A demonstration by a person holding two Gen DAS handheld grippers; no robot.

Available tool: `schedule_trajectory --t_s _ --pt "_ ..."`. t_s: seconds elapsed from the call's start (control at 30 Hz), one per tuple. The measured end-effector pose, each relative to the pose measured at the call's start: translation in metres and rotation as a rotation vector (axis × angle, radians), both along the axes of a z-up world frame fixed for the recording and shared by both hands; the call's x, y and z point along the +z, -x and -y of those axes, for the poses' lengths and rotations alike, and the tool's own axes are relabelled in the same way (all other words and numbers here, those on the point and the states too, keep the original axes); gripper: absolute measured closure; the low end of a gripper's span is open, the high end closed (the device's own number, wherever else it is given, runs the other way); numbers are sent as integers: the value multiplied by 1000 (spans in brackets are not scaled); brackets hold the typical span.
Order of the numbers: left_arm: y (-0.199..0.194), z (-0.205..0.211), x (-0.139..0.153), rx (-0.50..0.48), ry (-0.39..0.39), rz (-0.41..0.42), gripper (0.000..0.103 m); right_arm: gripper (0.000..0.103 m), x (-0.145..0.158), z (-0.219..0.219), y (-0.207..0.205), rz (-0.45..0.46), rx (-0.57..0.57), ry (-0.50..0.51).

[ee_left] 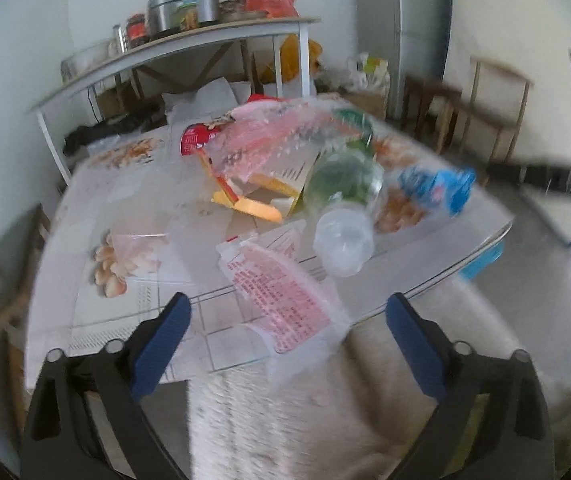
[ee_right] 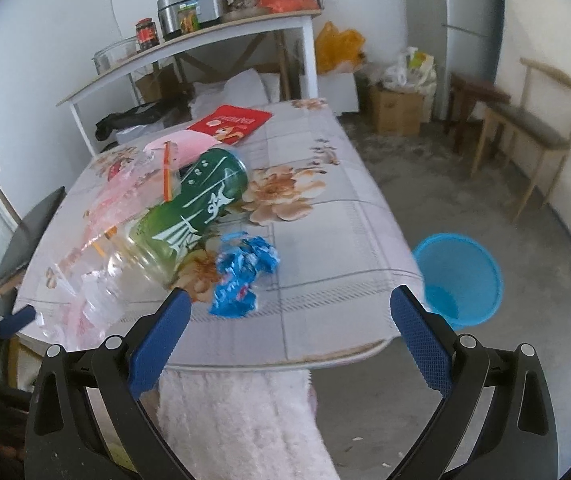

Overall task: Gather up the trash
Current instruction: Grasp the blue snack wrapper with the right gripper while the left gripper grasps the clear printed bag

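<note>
Soft, even daylight fills both fisheye views, with no hard shadows. The left wrist view is smeared by motion blur throughout. The right wrist view is sharper. Both bend strongly toward dark, rounded corners.

Left tongs [ee_left: 287,322] wide apart, empty; right tongs [ee_right: 290,316] likewise.

Motion blur smears the left wrist view, leaving print on the pink-printed wrapper [ee_left: 285,300] unreadable, while the green bottle [ee_left: 343,188] hides the yellow carton's [ee_left: 269,196] right side.
</note>
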State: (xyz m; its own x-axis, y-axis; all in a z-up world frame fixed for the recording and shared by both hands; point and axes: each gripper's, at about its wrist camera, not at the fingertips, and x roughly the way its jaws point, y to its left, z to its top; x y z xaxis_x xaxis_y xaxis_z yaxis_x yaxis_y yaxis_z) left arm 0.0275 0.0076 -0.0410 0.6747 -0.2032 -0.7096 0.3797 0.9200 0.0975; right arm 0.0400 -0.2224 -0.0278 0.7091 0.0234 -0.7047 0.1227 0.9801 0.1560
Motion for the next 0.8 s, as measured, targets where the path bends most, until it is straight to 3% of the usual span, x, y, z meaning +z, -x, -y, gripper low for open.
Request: schedule_trajectory --t_s 0.13,0.23,0.4,0.6,0.8 --pt "-16 2 -20 14 -67 -32 30 7 -7 -1 -19 -37 45 -86" --pt "-20 0 -24 2 -65 -39 39 10 -14 -9 -34 -60 71 -85" --pt "-26 -4 -27 -4 -39 -65 58 30 -30 -15 -53 -128 92 -95" --pt "-19 -1 -26 -14 -65 -50 69 57 -43 -18 -55 -193 103 -96" --pt "-2 7 -20 -30 -103 -14 75 80 -43 -11 -43 -200 91 -122"
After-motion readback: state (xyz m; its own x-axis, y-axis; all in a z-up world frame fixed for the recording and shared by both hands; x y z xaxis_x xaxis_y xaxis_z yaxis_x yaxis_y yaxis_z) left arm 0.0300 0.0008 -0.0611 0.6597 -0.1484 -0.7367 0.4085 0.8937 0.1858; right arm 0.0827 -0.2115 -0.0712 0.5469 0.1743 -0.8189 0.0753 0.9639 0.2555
